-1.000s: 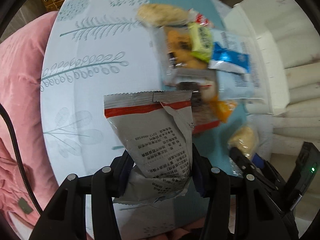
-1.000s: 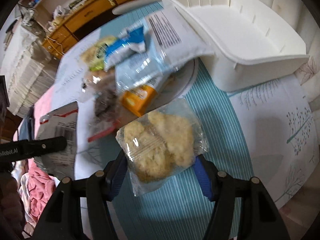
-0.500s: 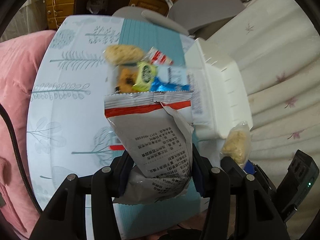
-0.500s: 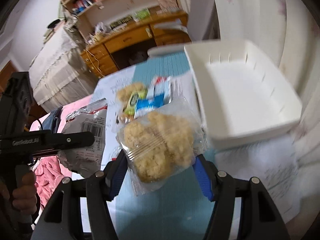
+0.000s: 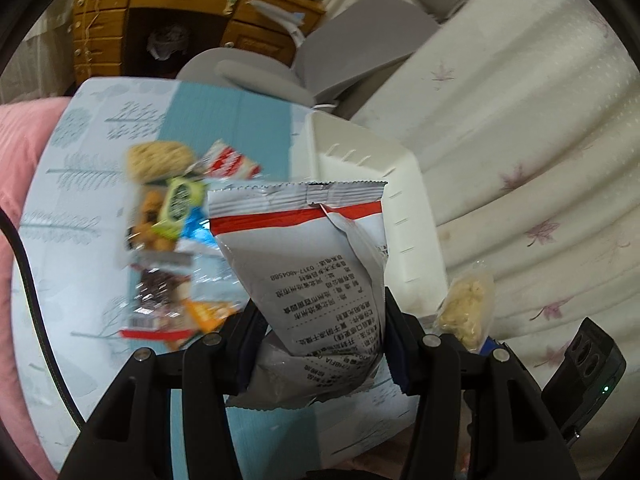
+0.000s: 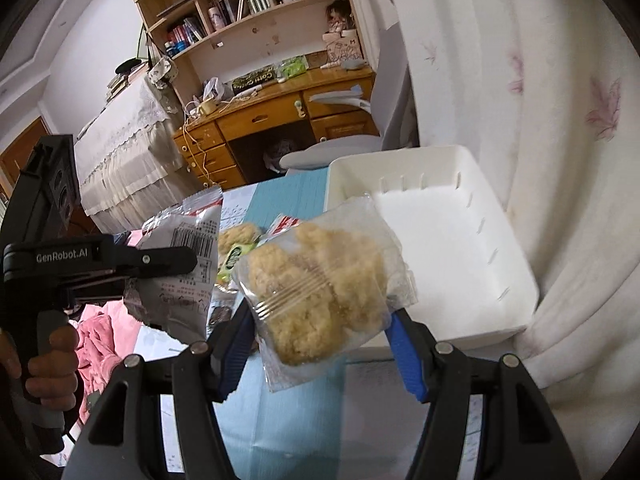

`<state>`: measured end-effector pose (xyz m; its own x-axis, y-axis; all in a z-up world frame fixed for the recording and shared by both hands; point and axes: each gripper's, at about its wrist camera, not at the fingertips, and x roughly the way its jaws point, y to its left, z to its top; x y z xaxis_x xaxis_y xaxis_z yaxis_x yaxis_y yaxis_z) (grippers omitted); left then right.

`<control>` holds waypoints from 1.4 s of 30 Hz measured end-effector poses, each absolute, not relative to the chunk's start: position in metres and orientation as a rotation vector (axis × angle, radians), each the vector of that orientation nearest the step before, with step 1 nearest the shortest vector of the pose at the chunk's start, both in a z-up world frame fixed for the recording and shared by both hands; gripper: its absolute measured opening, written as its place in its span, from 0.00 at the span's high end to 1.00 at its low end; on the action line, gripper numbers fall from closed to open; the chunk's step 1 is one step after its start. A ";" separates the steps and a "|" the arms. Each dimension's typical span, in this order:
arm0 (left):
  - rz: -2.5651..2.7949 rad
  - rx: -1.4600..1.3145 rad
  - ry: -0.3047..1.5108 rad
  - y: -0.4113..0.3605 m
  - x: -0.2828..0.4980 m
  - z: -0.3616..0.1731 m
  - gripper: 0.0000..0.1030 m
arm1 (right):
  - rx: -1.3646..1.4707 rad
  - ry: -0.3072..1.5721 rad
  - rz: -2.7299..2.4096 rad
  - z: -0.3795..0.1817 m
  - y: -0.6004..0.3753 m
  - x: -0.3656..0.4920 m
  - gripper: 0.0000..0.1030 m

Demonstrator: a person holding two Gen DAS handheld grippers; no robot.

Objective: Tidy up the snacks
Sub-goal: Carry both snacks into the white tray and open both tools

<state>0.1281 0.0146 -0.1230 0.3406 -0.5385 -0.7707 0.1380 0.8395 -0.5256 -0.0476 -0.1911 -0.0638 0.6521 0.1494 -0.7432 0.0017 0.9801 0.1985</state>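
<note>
Risk, grey packet: the left gripper [image 5: 320, 340] pinches the grey snack packet [image 5: 308, 264] only near its lower end, so the tall top could swing and the packet might slip out over the table.
Risk, clear bag: the slick film of the clear bag of crumbly snack [image 6: 320, 292] may slide from the pads.
Left tongs: about half spread, pressed on the grey packet's sides.
Right tongs: the right gripper [image 6: 320, 344] is about half spread, clamping the clear bag.
Where things are: both packets are in the air near the empty white bin [image 6: 448, 248]; the other snacks [image 5: 176, 216] lie piled on the tablecloth [image 5: 80, 184] beside the bin.
</note>
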 end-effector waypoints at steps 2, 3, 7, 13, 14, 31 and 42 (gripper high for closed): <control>-0.469 -0.392 1.132 -0.003 0.133 -0.118 0.50 | 0.181 0.853 0.080 -0.060 -0.203 -0.045 0.38; -0.474 -0.390 1.128 -0.011 0.135 -0.117 0.50 | 0.178 0.850 0.080 -0.059 -0.209 -0.044 0.38; -0.494 -0.384 1.117 -0.042 0.145 -0.113 0.50 | 0.163 0.835 0.071 -0.054 -0.232 -0.038 0.38; -0.521 -0.363 1.098 -0.085 0.158 -0.108 0.50 | 0.159 0.820 0.062 -0.052 -0.265 -0.024 0.38; -0.521 -0.362 1.096 -0.090 0.160 -0.108 0.50 | 0.165 0.823 0.060 -0.052 -0.270 -0.021 0.38; -0.410 -0.422 1.129 -0.087 0.158 -0.123 0.16 | 0.242 0.906 0.049 -0.075 -0.295 0.007 0.15; -0.304 -0.374 1.171 -0.051 0.130 -0.145 0.16 | 0.257 0.951 0.096 -0.089 -0.274 0.005 0.15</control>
<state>0.1304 -0.0506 -0.1448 0.3609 -0.4207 -0.8323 0.0379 0.8983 -0.4377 0.0054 -0.2743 -0.0886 0.5789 0.1939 -0.7920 0.0314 0.9653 0.2592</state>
